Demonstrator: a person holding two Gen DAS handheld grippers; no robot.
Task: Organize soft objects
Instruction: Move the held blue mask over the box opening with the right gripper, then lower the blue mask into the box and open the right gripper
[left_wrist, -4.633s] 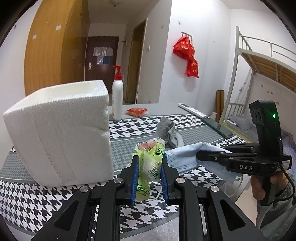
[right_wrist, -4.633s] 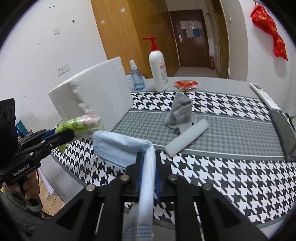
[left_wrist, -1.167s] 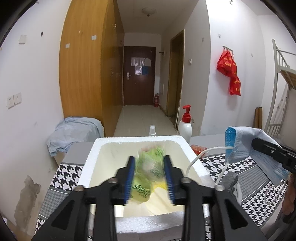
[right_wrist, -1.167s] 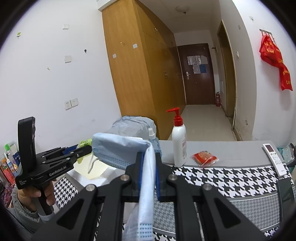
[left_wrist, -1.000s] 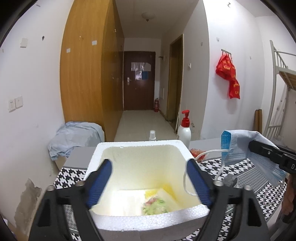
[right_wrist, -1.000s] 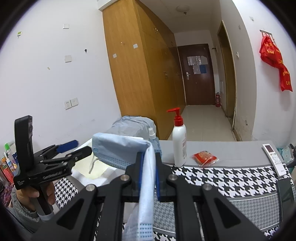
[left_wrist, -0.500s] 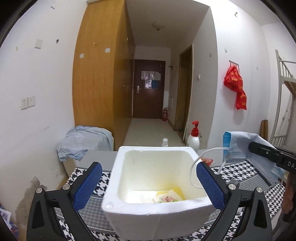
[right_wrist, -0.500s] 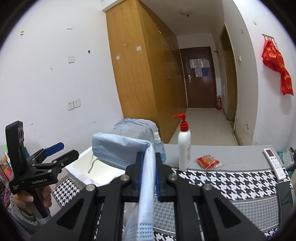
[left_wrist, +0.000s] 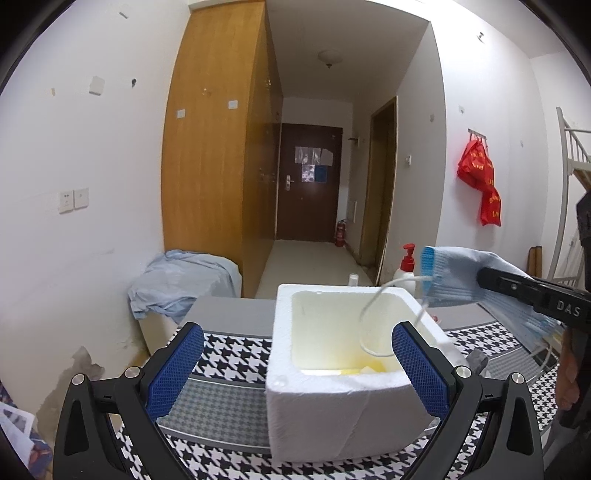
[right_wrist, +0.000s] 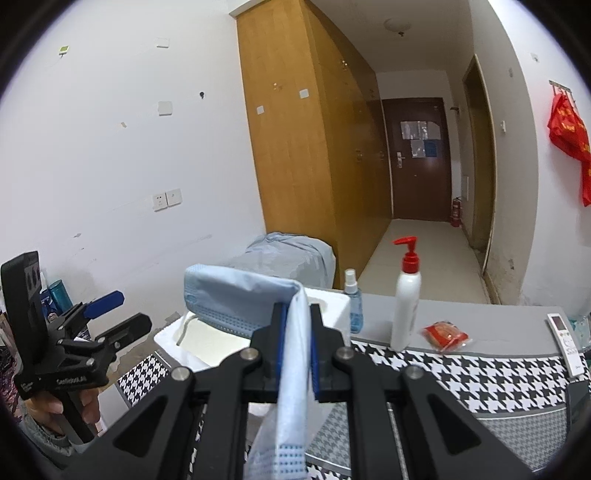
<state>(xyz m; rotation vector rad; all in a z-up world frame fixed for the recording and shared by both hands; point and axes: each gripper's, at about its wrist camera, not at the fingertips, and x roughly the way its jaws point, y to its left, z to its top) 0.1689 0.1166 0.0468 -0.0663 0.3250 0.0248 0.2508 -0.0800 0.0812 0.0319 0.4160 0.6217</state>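
Observation:
A white foam box (left_wrist: 332, 402) stands open-topped on the houndstooth table, just ahead of my left gripper (left_wrist: 295, 365), whose blue pads are spread wide with nothing between them. The green packet inside the box is hidden behind its front wall. My right gripper (right_wrist: 297, 332) is shut on a light blue face mask (right_wrist: 236, 299), which drapes over and below its fingers. In the left wrist view that mask (left_wrist: 458, 280) hangs at the box's right rim, its white ear loop (left_wrist: 373, 317) dangling into the box. The foam box (right_wrist: 207, 343) shows partly behind the mask in the right wrist view.
A white pump bottle (right_wrist: 405, 306), a small blue spray bottle (right_wrist: 354, 302), a red packet (right_wrist: 445, 334) and a remote (right_wrist: 567, 343) sit on the grey back strip of the table. A bluish cloth heap (left_wrist: 177, 280) lies left of the table, a wooden wardrobe behind it.
My left gripper opened and dropped the green packet into the box, then drew back from it. The right gripper carried the mask closer, its loop now hanging inside the box.

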